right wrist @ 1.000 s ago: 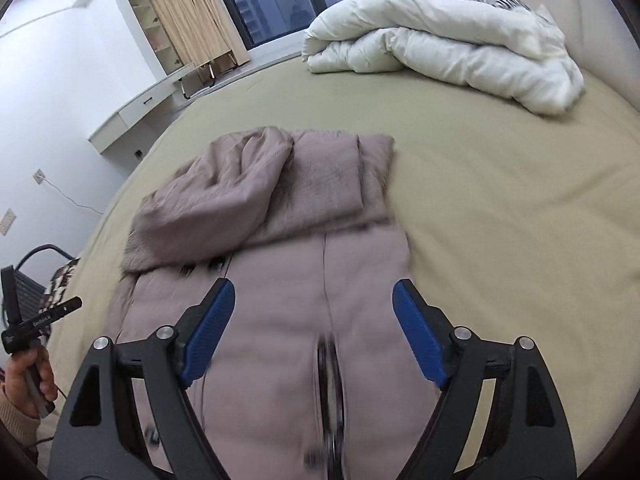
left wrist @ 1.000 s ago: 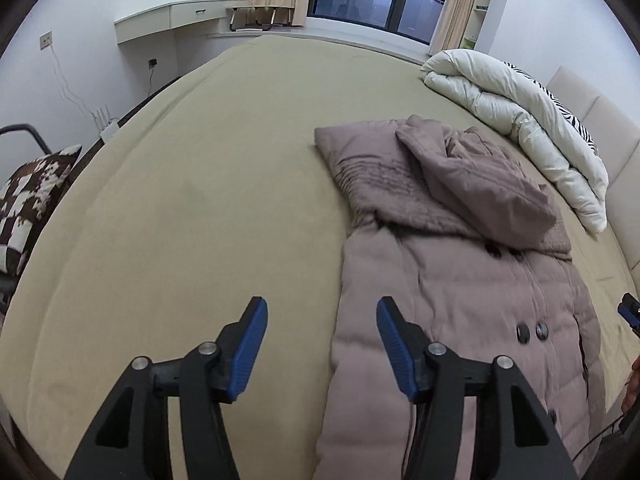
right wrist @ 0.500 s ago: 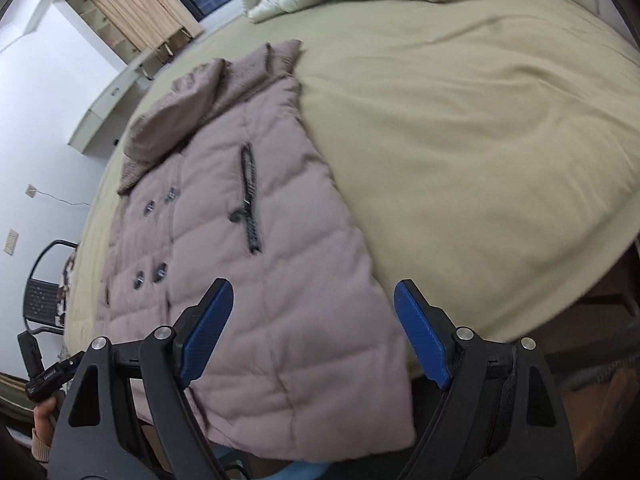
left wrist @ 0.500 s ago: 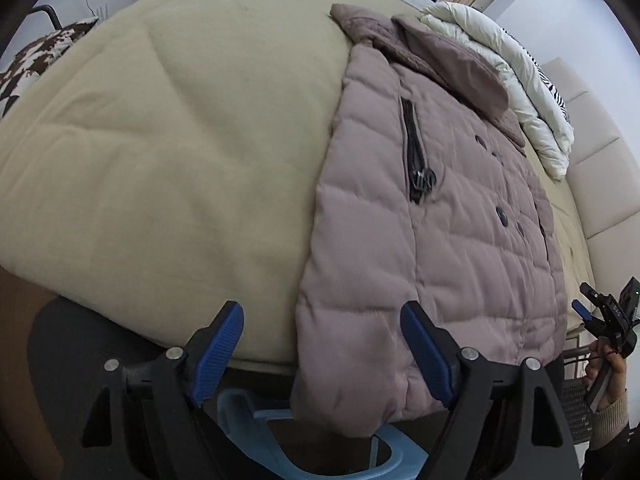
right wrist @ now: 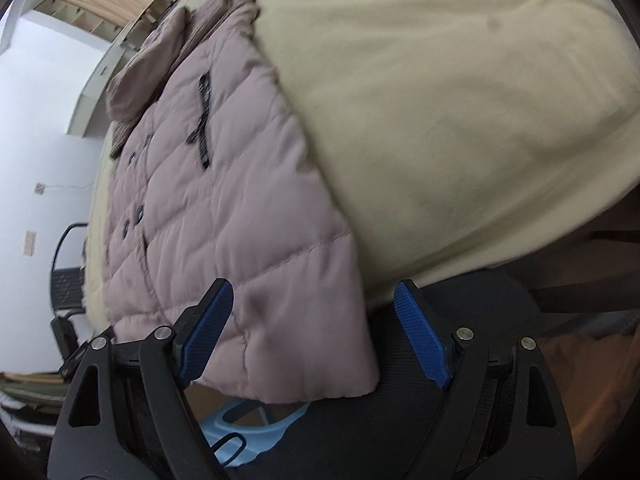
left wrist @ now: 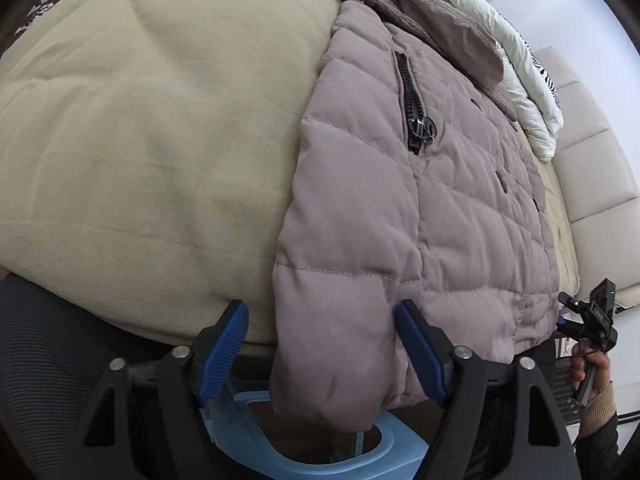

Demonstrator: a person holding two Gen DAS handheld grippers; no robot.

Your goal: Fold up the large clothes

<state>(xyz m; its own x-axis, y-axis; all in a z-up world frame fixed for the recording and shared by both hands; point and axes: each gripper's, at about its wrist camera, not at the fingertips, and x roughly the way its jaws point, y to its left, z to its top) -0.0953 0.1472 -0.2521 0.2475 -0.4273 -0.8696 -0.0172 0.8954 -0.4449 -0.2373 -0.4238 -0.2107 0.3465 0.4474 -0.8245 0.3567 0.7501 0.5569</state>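
Note:
A mauve quilted coat (left wrist: 400, 208) lies front-up on a beige bed (left wrist: 140, 140), its hem hanging over the near edge. In the left wrist view my left gripper (left wrist: 324, 344) straddles the coat's lower left hem corner; its jaws are closing, and the blue pads (left wrist: 222, 354) stand clear of the fabric. The right wrist view shows the same coat (right wrist: 224, 200) with my right gripper (right wrist: 312, 332) open around the lower right hem corner, the left pad (right wrist: 206, 332) close to the cloth. The other hand-held gripper (left wrist: 596, 320) and a hand show at the right.
A white duvet (left wrist: 520, 72) is heaped near the cream headboard (left wrist: 592, 168). A light blue plastic stool (left wrist: 320, 452) stands below the bed edge under the hem. A black chair (right wrist: 68, 272) stands by the white wall at the left.
Both grippers dropped from above the coat's middle to its hanging hem at the bed edge and tilted downward. The hem corners now sit between each pair of jaws.

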